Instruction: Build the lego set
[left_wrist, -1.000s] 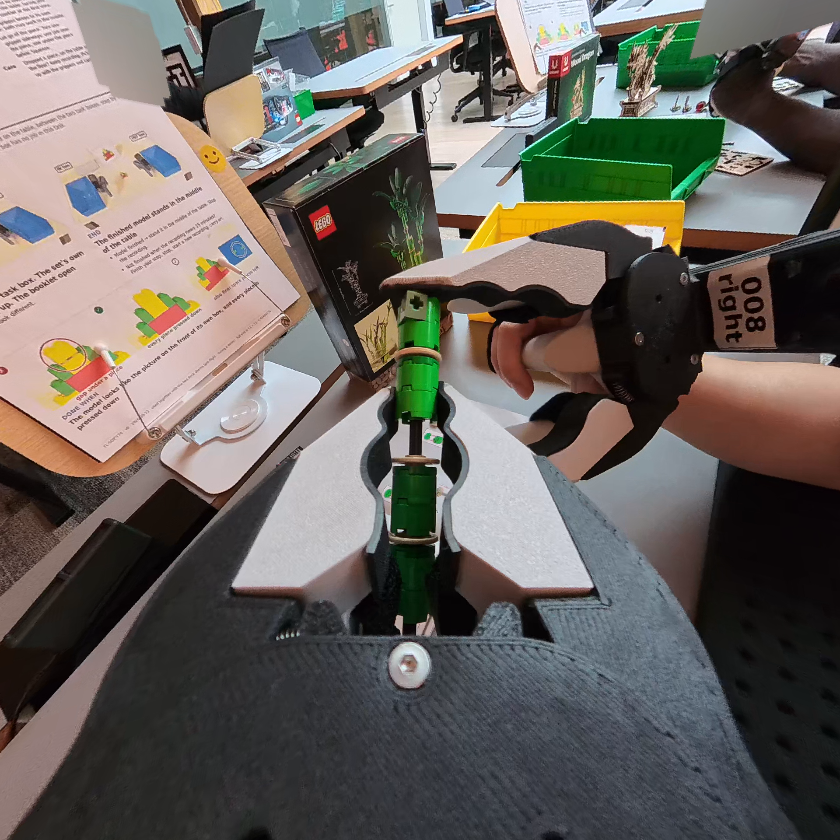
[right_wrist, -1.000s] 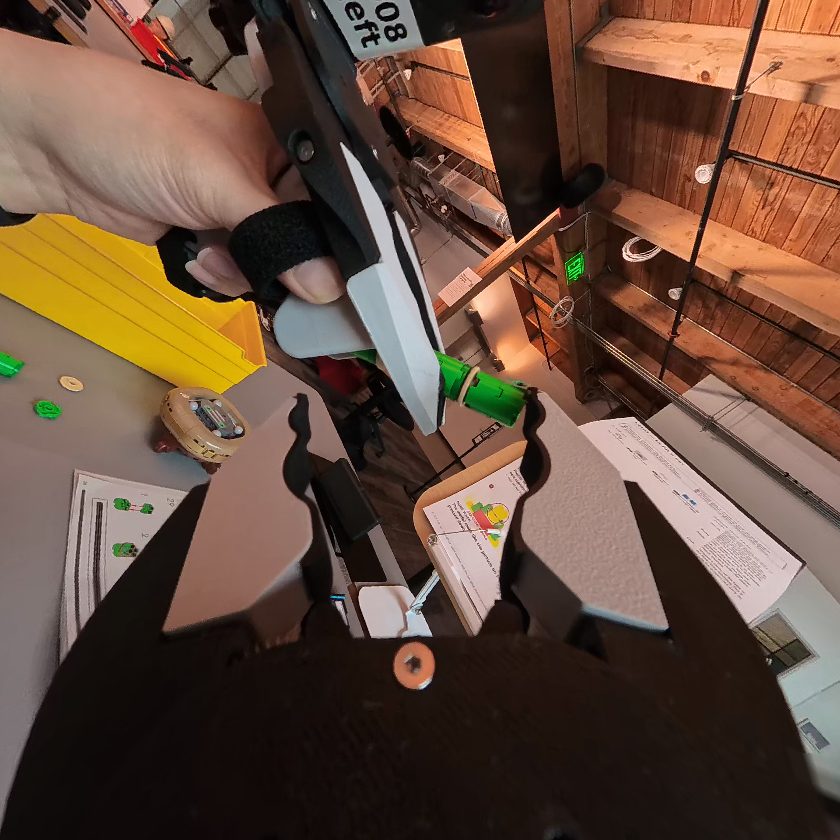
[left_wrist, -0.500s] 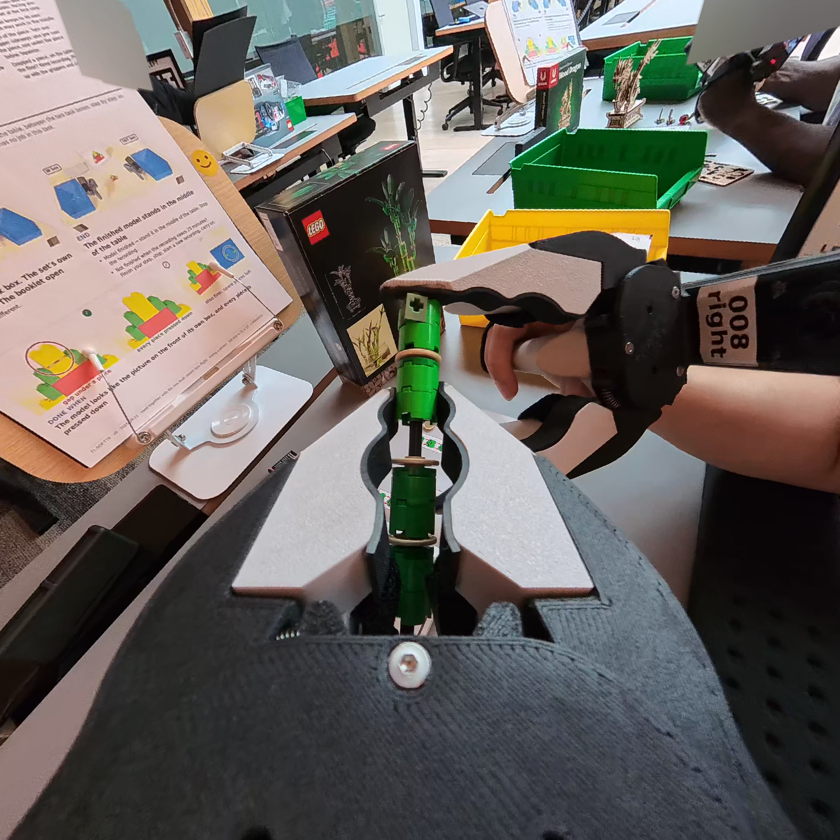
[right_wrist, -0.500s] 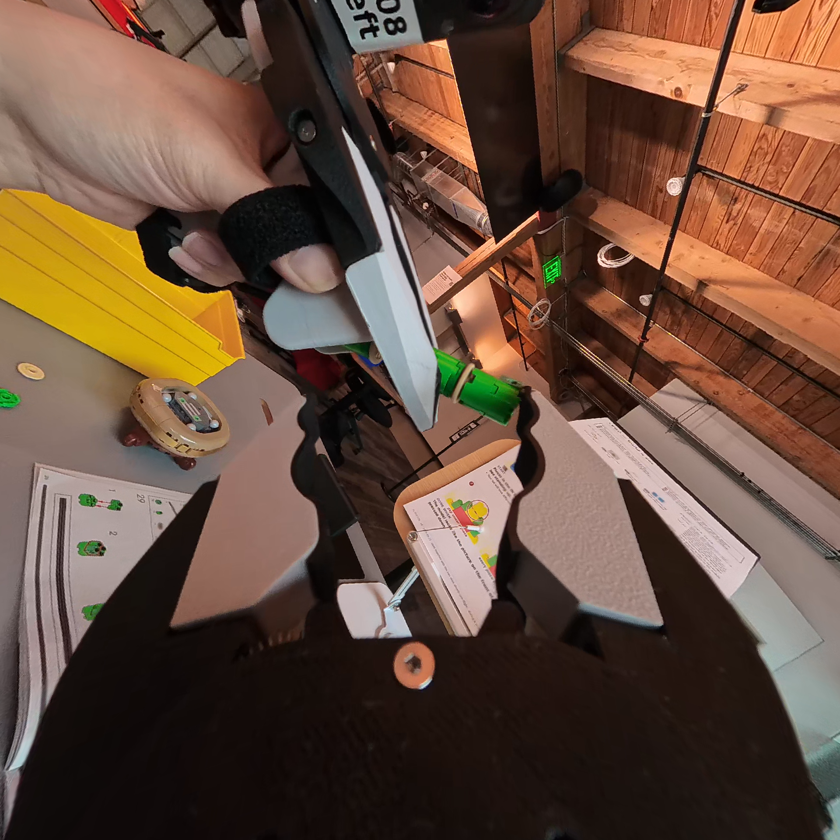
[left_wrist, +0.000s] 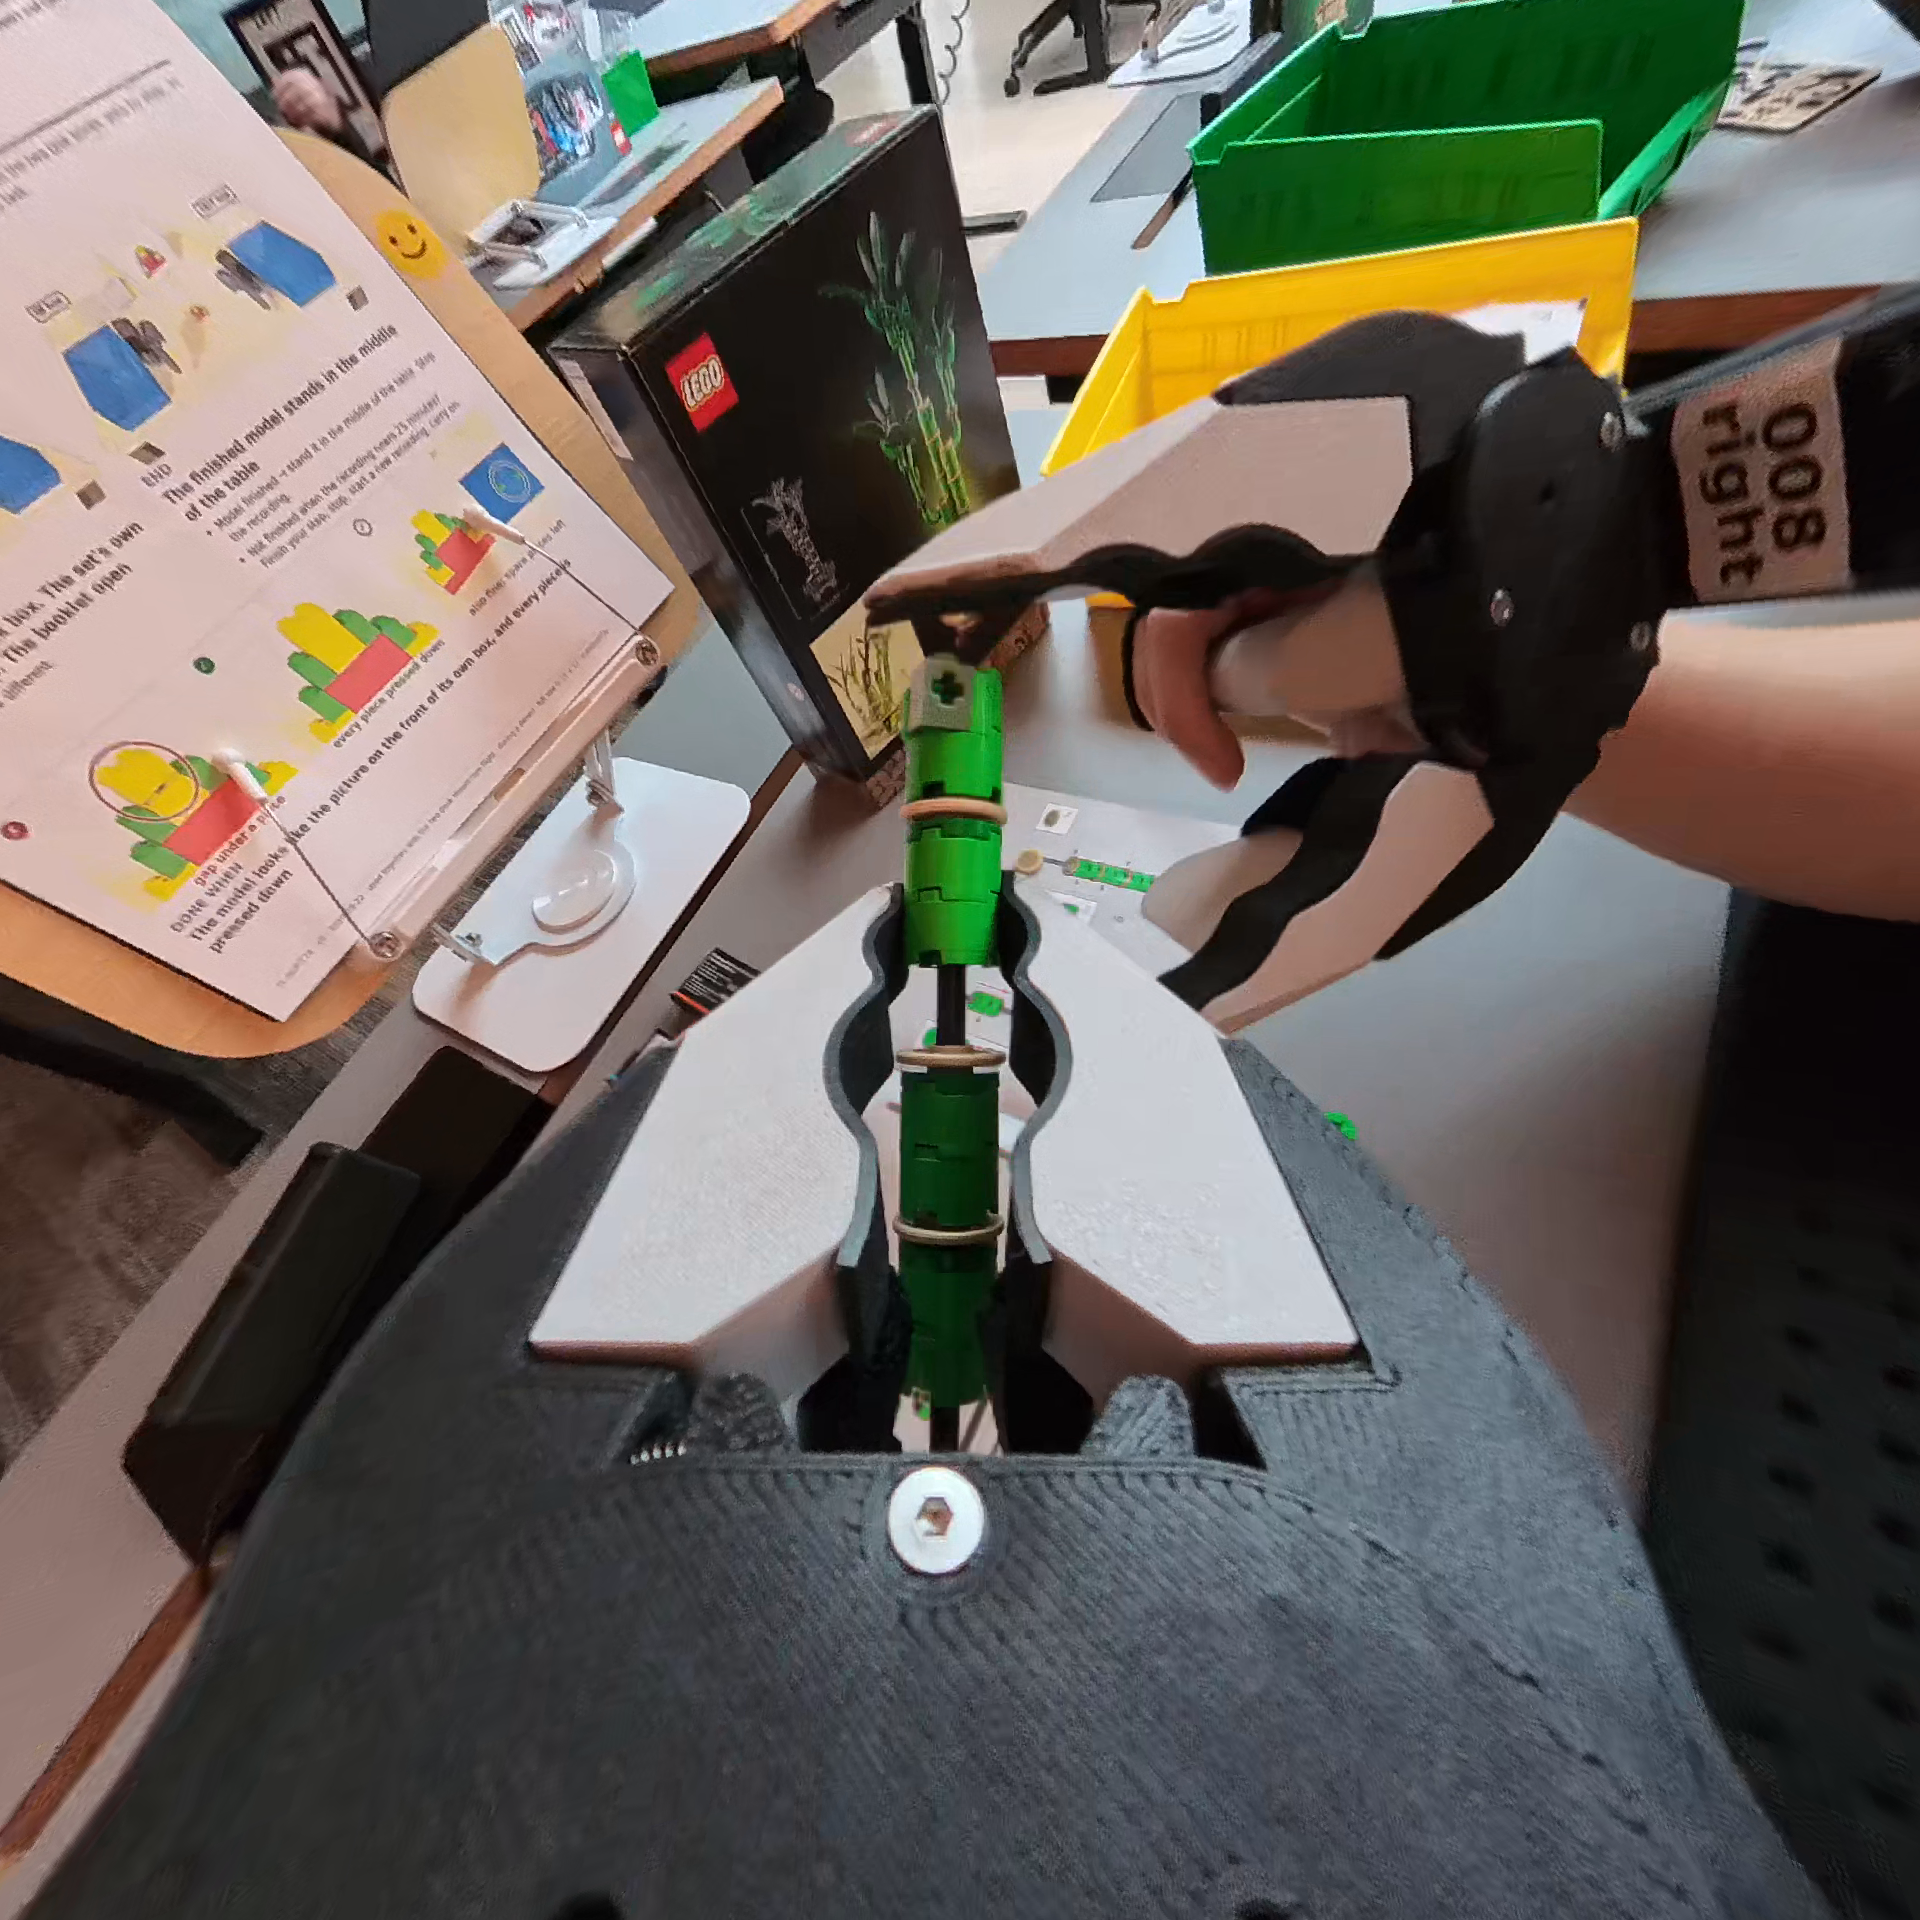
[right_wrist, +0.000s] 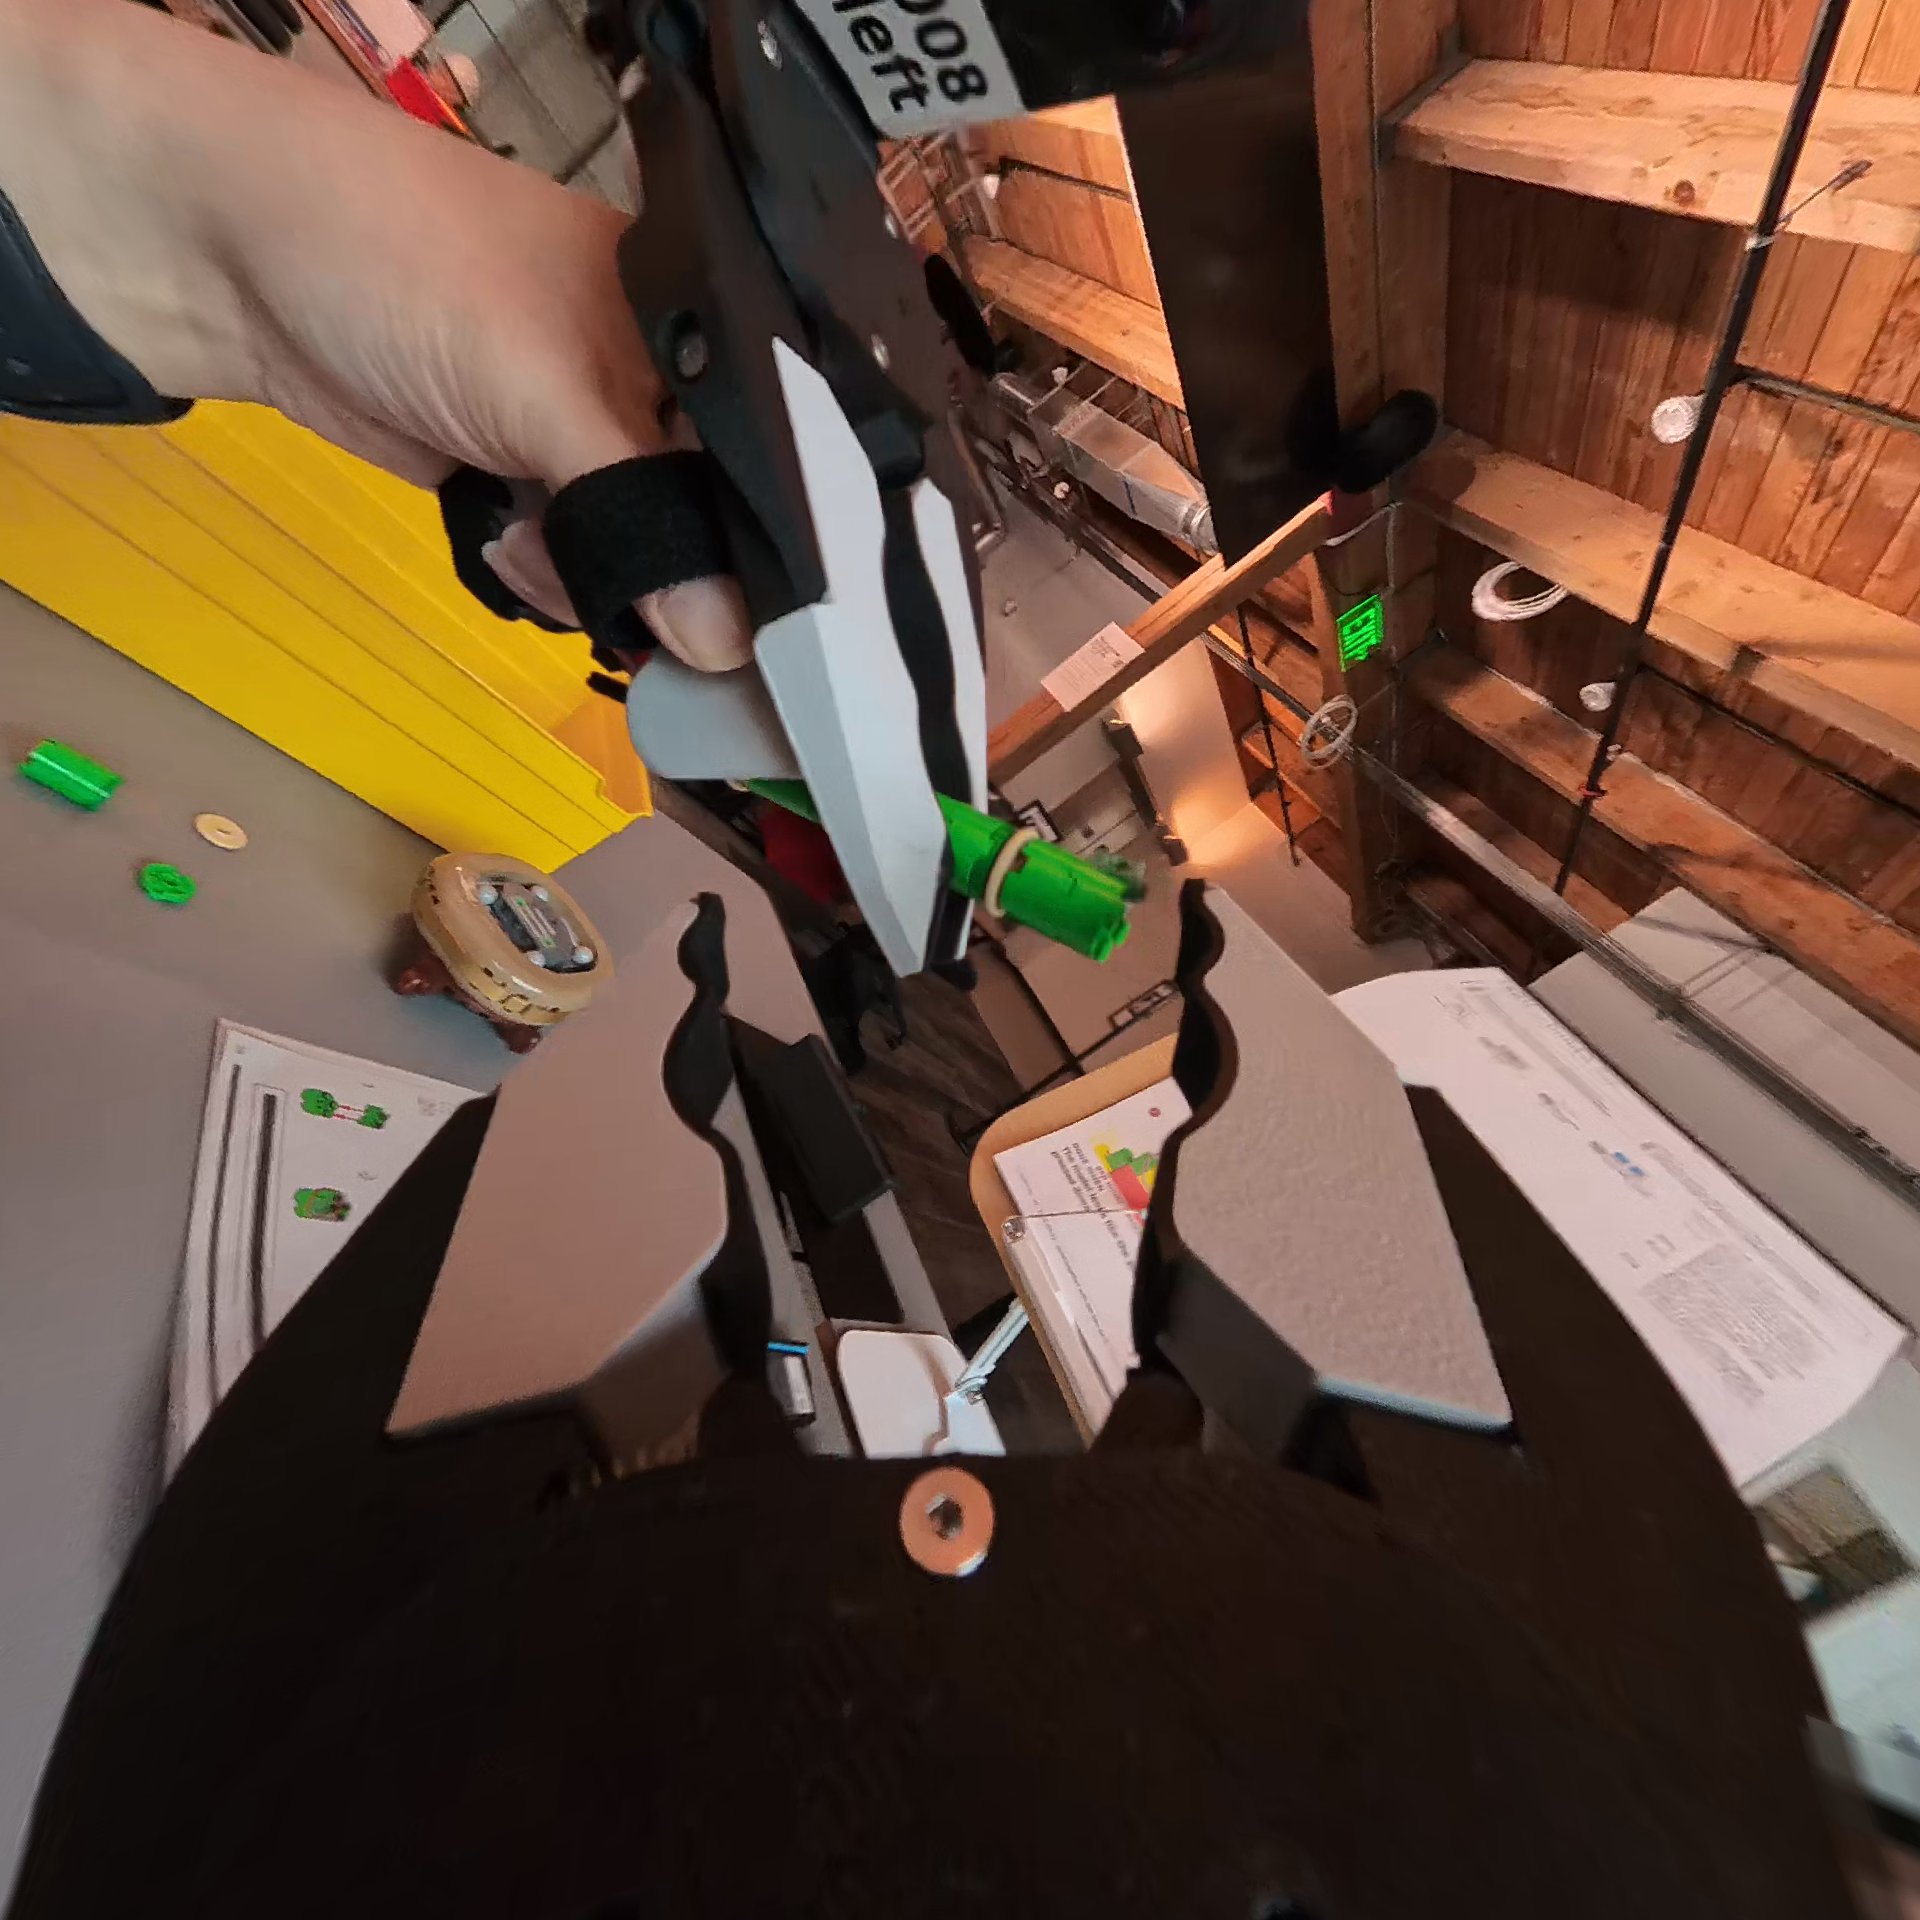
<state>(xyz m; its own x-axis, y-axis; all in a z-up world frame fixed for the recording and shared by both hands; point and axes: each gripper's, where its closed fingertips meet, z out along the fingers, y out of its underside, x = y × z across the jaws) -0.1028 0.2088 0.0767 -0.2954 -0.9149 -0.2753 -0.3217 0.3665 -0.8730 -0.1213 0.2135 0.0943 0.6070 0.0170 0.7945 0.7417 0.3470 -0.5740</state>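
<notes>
My left gripper (left_wrist: 948, 914) is shut on a green bamboo stalk (left_wrist: 951, 769), built of green segments and tan rings on a black axle. The stalk points forward out of the fingers, with a grey cross-hole piece at its far end. My right gripper (right_wrist: 948, 909) is open and empty. In the left wrist view the right gripper (left_wrist: 1039, 800) comes from the right, its upper finger tip just over the stalk's end. In the right wrist view the stalk (right_wrist: 1049, 883) sticks out of the left gripper (right_wrist: 914, 914), its end between my right fingertips, apart from both.
A black set box (left_wrist: 810, 416) stands behind, with a yellow bin (left_wrist: 1351, 301) and a green bin (left_wrist: 1455, 156) beyond. An instruction sheet on a stand (left_wrist: 260, 468) is at left. On the table lie a booklet (right_wrist: 301, 1143), a tan round base (right_wrist: 509, 935) and loose green pieces (right_wrist: 68, 774).
The stalk's end was against my right gripper's finger tip; now it sits free in the gap. Both views have tilted down towards the table. The left gripper's hold is unchanged.
</notes>
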